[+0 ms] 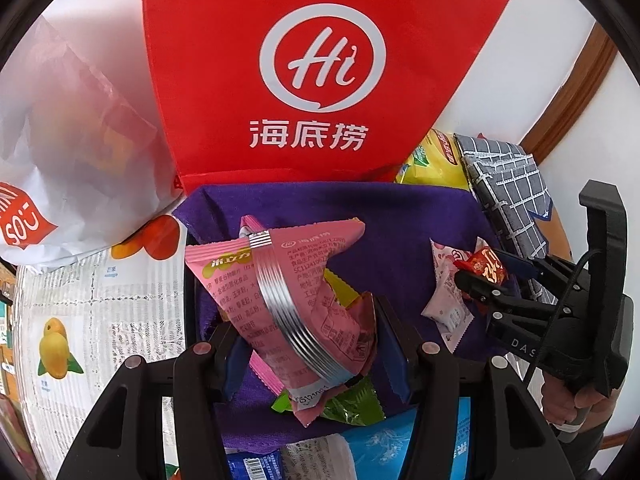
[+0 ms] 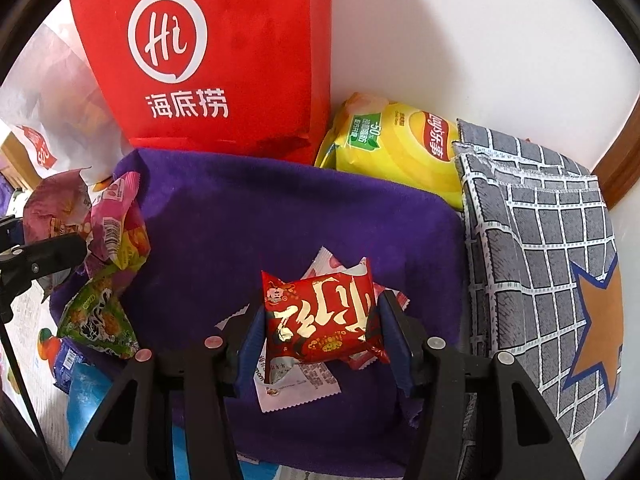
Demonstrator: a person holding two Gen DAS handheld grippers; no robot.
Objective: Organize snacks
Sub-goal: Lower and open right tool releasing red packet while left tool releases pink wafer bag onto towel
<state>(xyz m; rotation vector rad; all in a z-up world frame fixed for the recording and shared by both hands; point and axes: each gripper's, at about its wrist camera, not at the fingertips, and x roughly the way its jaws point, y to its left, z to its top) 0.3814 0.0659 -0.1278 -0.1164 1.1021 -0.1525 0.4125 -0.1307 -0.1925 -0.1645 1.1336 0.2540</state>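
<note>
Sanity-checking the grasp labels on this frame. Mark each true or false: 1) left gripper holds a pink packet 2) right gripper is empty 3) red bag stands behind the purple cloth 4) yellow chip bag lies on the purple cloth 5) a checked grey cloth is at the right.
1) True: the left gripper clamps the pink packet.
2) False: the right gripper grips a red packet.
3) True: the red bag stands behind the purple cloth.
4) False: the yellow chip bag lies behind the cloth, against the wall.
5) True: the checked grey cloth.
</note>
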